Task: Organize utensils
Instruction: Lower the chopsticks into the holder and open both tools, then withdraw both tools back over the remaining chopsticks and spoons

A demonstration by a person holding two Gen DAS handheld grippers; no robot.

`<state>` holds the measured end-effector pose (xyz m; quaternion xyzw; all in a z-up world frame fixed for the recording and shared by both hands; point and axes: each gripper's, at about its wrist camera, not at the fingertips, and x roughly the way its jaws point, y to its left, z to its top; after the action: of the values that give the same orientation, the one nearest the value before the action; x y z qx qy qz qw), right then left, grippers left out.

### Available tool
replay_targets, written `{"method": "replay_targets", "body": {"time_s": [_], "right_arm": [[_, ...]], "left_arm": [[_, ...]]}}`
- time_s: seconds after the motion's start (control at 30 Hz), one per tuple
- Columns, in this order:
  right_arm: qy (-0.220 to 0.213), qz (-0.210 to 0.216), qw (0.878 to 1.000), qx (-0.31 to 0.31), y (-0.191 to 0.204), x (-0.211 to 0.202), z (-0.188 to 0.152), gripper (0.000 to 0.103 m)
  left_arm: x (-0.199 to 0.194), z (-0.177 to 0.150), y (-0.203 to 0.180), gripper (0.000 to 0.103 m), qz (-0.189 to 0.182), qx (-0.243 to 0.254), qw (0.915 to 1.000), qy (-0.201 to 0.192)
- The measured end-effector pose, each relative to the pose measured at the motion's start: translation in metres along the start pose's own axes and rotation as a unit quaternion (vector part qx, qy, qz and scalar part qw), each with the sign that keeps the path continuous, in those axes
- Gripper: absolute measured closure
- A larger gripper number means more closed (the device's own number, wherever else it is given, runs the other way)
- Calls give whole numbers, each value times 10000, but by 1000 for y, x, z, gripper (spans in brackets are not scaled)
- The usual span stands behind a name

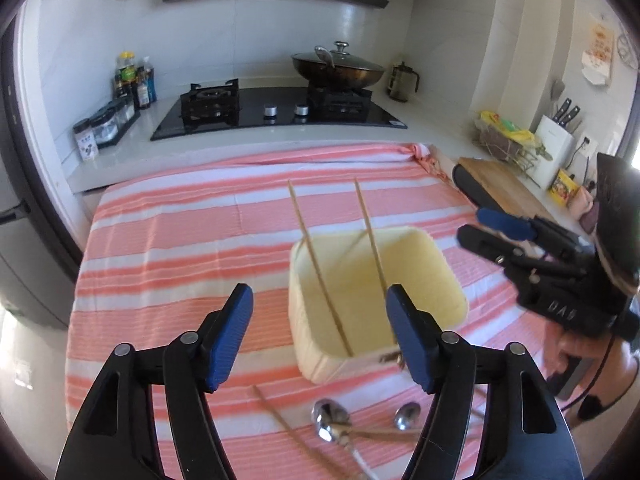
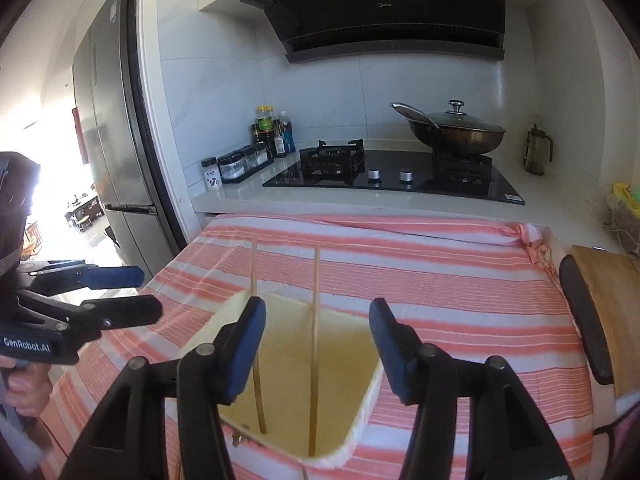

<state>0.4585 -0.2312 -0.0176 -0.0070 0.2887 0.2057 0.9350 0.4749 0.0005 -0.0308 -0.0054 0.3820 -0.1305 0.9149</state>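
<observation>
Striped cloth (image 1: 180,240), one basket (image 1: 440,264), two chopsticks (image 1: 316,264), two spoons (image 1: 332,424)

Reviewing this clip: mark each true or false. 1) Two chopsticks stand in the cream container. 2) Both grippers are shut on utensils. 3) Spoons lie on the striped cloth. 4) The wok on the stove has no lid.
1) True: two chopsticks lean inside the cream container.
2) False: the left gripper and the right gripper are both open and empty.
3) True: spoons lie on the striped cloth.
4) False: the wok carries a glass lid.
</observation>
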Motion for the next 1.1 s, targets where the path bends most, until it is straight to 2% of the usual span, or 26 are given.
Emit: {"method": "replay_targets", "body": {"time_s": [0.17, 0.33, 0.43, 0.53, 0.7, 0.83, 1.03, 1.1], "right_arm": [[169, -120, 9995, -233, -6, -62, -44, 47], [330, -667, 9971, -168, -27, -116, -128, 47], [269, -935, 9952, 48, -45, -139, -177, 47], [568, -1393, 9883, 263, -64, -144, -214, 47], [889, -1633, 9785, 889, -94, -148, -248, 47], [998, -1609, 9748, 1184, -104, -148, -261, 47], [1137, -1485, 9750, 1199, -98, -136, -265, 47], [1177, -1480, 9743, 1222, -97, -134, -268, 47]], "left_arm": [[-32, -81, 26, 23, 268, -277, 9988, 307], [-44, -168, 45, 23, 768, -743, 9935, 392], [-41, -201, 49, 23, 960, -951, 9904, 296], [-29, -220, 49, 23, 1112, -994, 9884, 301], [-14, -232, 49, 23, 1311, -1011, 9860, 201], [-6, -238, 55, 23, 1319, -1126, 9846, 226], [5, -247, 60, 23, 1294, -1285, 9824, 414], [3, -247, 62, 18, 1241, -1335, 9825, 375]]}}
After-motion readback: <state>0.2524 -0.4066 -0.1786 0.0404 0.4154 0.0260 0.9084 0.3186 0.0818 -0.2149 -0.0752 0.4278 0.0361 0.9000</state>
